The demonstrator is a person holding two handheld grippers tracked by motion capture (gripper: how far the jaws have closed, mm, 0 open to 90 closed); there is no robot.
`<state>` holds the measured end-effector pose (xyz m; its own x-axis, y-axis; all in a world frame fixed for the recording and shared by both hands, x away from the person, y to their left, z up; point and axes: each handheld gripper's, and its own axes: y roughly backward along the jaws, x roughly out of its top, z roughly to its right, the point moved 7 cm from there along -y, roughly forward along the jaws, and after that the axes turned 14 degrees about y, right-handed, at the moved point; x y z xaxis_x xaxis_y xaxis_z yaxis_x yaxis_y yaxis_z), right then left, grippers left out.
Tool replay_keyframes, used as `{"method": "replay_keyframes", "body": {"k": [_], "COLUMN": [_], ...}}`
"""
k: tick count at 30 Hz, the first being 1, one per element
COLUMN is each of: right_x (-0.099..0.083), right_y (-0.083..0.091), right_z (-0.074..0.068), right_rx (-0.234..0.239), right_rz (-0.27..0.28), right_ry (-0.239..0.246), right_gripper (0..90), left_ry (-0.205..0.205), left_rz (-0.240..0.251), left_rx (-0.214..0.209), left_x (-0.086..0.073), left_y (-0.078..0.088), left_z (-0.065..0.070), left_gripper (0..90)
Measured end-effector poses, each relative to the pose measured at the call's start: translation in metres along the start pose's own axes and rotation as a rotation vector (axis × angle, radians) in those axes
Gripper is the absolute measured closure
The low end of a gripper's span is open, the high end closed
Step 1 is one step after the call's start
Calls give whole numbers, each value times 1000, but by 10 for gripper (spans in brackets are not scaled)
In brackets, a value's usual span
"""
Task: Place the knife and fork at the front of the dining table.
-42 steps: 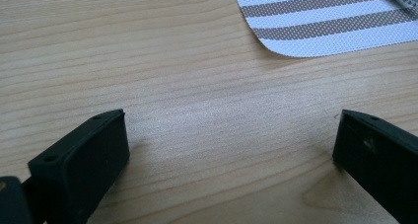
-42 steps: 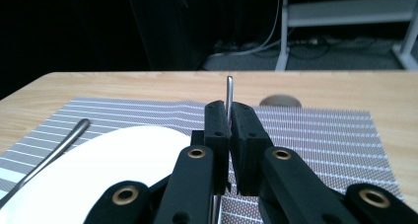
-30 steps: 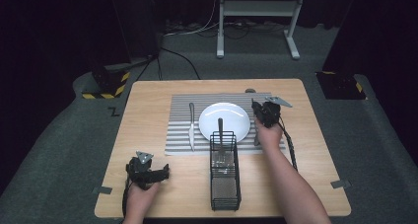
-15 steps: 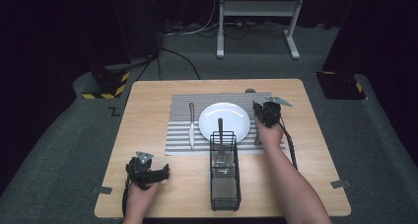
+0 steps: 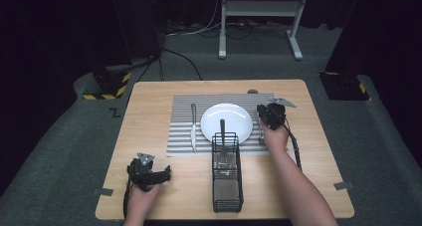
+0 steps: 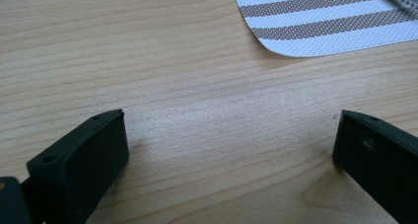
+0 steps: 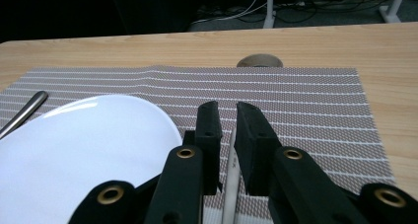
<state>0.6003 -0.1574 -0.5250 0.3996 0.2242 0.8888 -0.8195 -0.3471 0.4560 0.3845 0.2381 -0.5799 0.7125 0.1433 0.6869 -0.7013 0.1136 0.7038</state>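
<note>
Black claws (image 7: 226, 116), brass-ringed screw holes

The left claw (image 5: 160, 175) sits at the lower left of the high view, gripped by the left hand (image 5: 142, 198), whose forearm enters from the bottom edge. Its jaws point toward frame right and stand wide apart, low over the surface (image 6: 207, 115). The right forearm rises from the bottom right toward the frame's centre right, the right hand (image 5: 275, 136) holding the right claw (image 7: 227, 116) pointed away and down. Its jaws have just been opening and stand a narrow gap apart, a thin metal handle (image 7: 229, 184) between them.
</note>
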Motion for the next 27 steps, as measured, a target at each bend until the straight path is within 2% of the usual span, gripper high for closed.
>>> {"method": "replay_keyframes", "body": {"k": [3, 6, 9, 17, 21, 22, 27], "right_x": [-2, -6, -13, -55, -72, -74, -81], "right_y": [12, 27, 43, 79, 86, 87, 87], "right_z": [-2, -5, -6, -7, -9, -10, -20], "right_rx": [-9, -28, -52, -112, -114, -111, -88], "right_rz": [-2, -8, -29, -140, -191, -201, -224], "right_ry": [26, 72, 99, 116, 115, 103, 117], "right_gripper": [792, 784, 781, 781, 773, 771, 759], "left_ry": [-1, -1, -1, -6, -4, -4, -3], "left_rz": [0, 0, 0, -2, -2, -2, 0], "left_rx": [1, 1, 1, 3, 2, 2, 2], "left_x": [0, 0, 0, 0, 0, 0, 0], "left_y": [0, 0, 0, 0, 0, 0, 0], "left_z": [0, 0, 0, 0, 0, 0, 0], "left_gripper": [5, 5, 5, 5, 5, 5, 5]}}
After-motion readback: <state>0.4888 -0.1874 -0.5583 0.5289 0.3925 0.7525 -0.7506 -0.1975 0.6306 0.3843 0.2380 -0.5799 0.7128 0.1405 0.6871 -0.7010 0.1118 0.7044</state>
